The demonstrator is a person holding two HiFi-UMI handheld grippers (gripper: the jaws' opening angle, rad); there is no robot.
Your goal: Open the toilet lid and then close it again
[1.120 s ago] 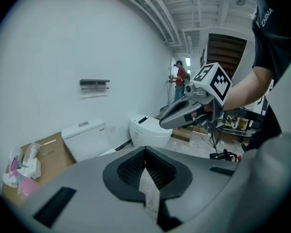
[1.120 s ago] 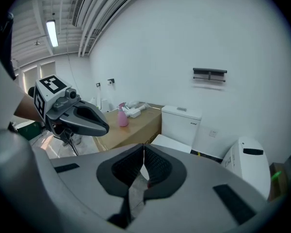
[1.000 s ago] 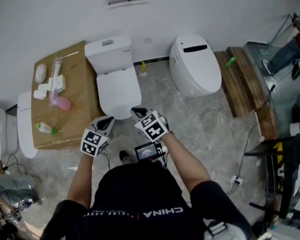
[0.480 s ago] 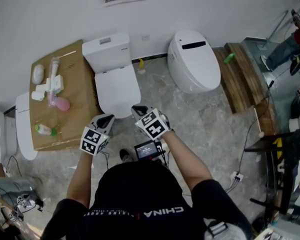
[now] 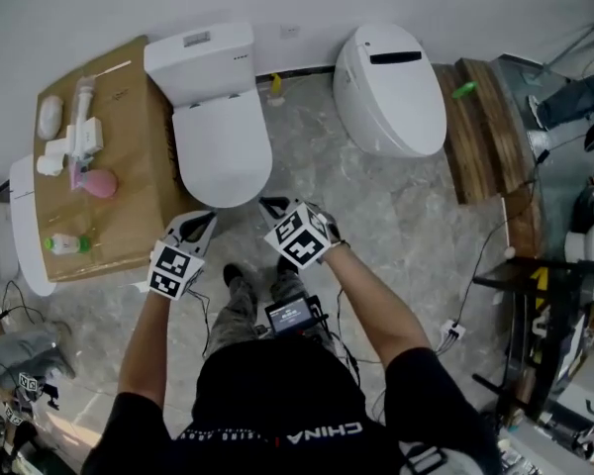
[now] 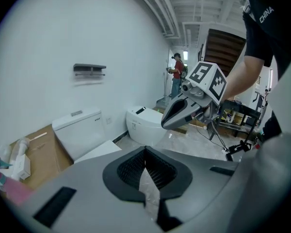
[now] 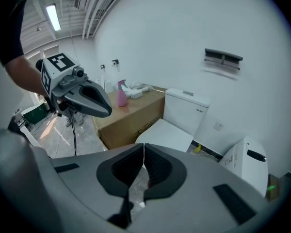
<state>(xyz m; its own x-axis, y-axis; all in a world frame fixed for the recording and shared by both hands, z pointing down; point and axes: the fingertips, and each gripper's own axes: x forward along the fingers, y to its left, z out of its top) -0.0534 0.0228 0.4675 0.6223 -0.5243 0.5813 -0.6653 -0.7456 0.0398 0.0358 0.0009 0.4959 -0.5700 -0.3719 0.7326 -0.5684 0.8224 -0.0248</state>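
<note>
**Both grippers shut and empty before a closed toilet lid**

The left gripper (image 5: 200,220) had its jaws pressed together with nothing between them; in the left gripper view the ribbed pads met along one thin seam. The right gripper (image 5: 273,207) was likewise shut and empty, its pads meeting tip to tip. The two grippers were held side by side, near each other but apart, and both pointed forward and downward.

The white toilet lid (image 5: 221,152) lay flat and closed on its bowl, directly ahead of both pairs of jaws. Its rounded front edge sat just beyond the fingertips, and neither gripper touched it. Past the lid, farther from the jaws, stood the white cistern (image 5: 200,59) against the wall.

To the left of the left gripper's jaws stood a cardboard box (image 5: 139,196), which carried a pink bottle (image 5: 98,183) and other small items too small to name. Ahead and to the right of the right gripper's jaws sat a second white toilet (image 5: 391,92) with a dark slot on top. A small yellow object (image 5: 274,88) stood on the marbled floor (image 5: 376,216) between the two toilets.
</note>
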